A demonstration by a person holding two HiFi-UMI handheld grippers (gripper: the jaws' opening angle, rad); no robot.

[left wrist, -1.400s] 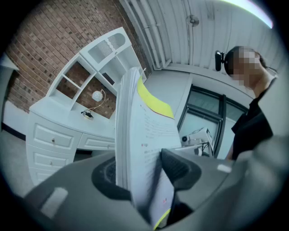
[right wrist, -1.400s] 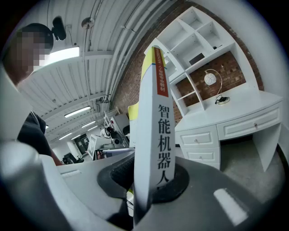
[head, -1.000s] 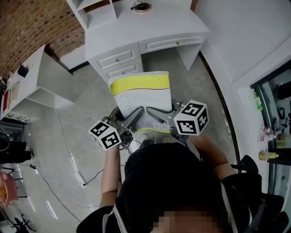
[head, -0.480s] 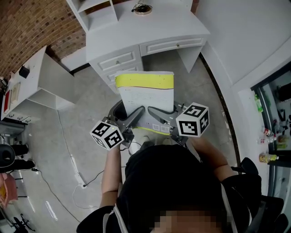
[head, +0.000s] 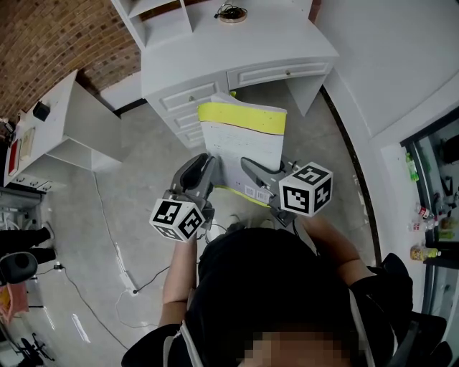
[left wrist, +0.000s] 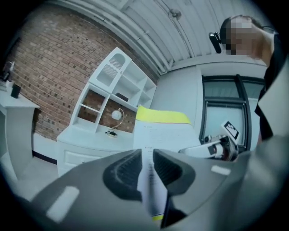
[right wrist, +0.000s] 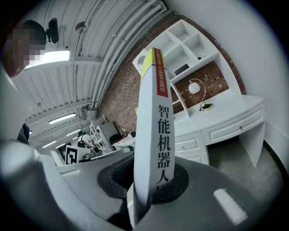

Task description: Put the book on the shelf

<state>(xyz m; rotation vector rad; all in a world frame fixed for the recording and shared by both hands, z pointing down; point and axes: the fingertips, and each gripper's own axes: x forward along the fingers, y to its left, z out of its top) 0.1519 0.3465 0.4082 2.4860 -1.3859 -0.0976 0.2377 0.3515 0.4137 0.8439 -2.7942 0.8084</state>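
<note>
The book (head: pixel 244 140), white with a yellow band across its top, is held up in front of the white desk (head: pixel 237 43). My right gripper (head: pixel 247 166) is shut on its lower spine, seen close in the right gripper view (right wrist: pixel 151 180) where the book (right wrist: pixel 156 113) stands upright between the pads. My left gripper (head: pixel 208 161) is at the book's lower left edge, its jaws closing with the thin edge of the book (left wrist: pixel 165 131) pinched between the pads (left wrist: pixel 128 169). The white shelf unit (head: pixel 154 14) stands on the desk's back left.
A small lamp (head: pixel 231 11) sits on the desk beside the shelf. A white side table (head: pixel 64 122) stands to the left, and cables (head: pixel 115 258) lie on the grey floor. A wall and a glass door (head: pixel 437 186) close off the right.
The book has moved forward toward the desk and a little right. My left gripper has shifted from under the book's bottom to its left edge and closed there.
</note>
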